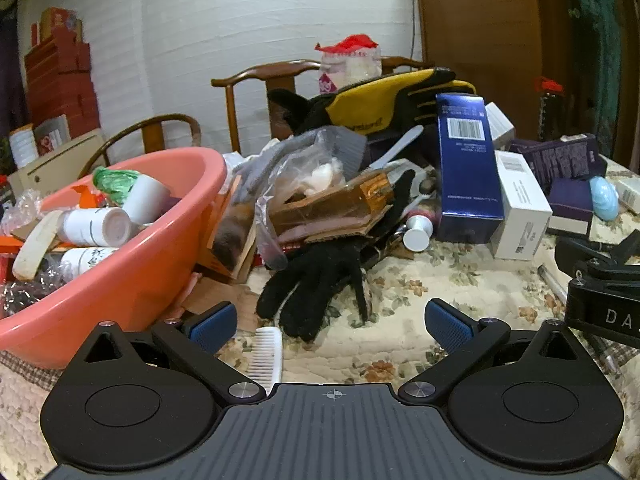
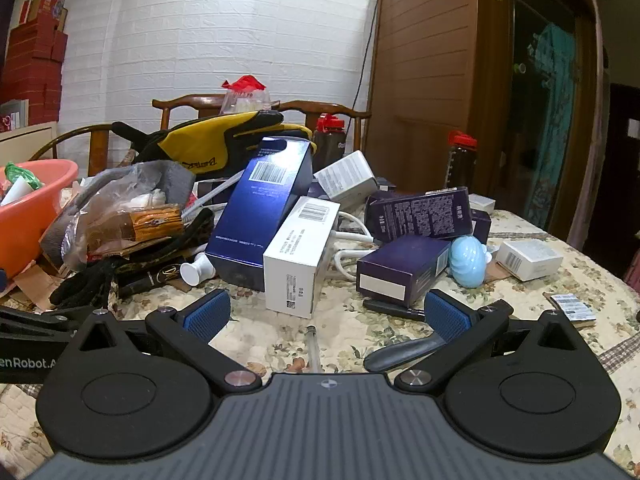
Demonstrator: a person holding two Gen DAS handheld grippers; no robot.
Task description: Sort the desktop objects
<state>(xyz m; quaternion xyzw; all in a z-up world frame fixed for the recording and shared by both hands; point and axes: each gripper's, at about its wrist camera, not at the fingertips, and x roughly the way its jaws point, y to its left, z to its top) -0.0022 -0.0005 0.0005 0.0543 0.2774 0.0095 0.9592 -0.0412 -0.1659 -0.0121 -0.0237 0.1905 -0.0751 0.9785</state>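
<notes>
My left gripper (image 1: 331, 326) is open and empty above the floral tablecloth, just short of a black knit glove (image 1: 316, 284) and a white comb (image 1: 266, 354). A salmon basin (image 1: 132, 264) with white bottles (image 1: 96, 226) stands to its left. My right gripper (image 2: 327, 316) is open and empty in front of a white box (image 2: 300, 256) and a tall blue box (image 2: 262, 208). A clear pen (image 2: 313, 346) and a grey handle (image 2: 404, 350) lie between its fingers. A yellow-black glove (image 1: 384, 104) tops the pile.
Purple boxes (image 2: 418, 216), a pale blue shell-shaped object (image 2: 467, 258), a small white box (image 2: 530, 258) and a black pen (image 2: 394, 309) lie at the right. Plastic bags and cardboard (image 1: 320, 204) fill the middle. Wooden chairs (image 1: 256, 80) and dark bottles (image 2: 460, 164) stand behind.
</notes>
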